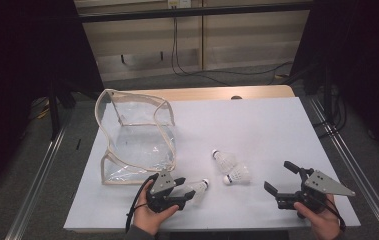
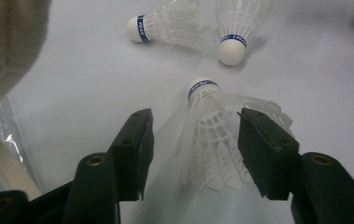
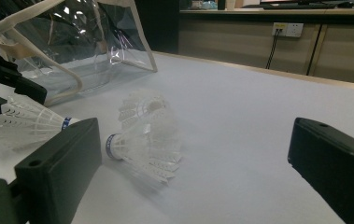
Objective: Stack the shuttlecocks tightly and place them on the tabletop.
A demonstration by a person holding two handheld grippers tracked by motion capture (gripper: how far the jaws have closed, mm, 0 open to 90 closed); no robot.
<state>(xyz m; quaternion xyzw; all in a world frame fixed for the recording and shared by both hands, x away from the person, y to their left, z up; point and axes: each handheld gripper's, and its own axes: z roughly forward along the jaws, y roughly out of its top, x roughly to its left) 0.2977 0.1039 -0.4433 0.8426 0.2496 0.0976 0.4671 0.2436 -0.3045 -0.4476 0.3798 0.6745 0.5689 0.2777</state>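
Left gripper (image 2: pixel 193 154), jaws half-spread and not yet pinching, straddles the feather skirt of a white, blue-banded cork-tipped shuttlecock (image 2: pixel 212 135) lying on the white table (image 1: pixel 257 125); light, crushable—best gripped gently near the cork.

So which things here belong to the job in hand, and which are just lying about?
In the job:
- white feathered shuttlecock between the left gripper's jaws
- two more white shuttlecocks on the table
- clear plastic bag with beige trim
- right gripper, open

Lying about:
- black cables on the floor behind
- wall socket
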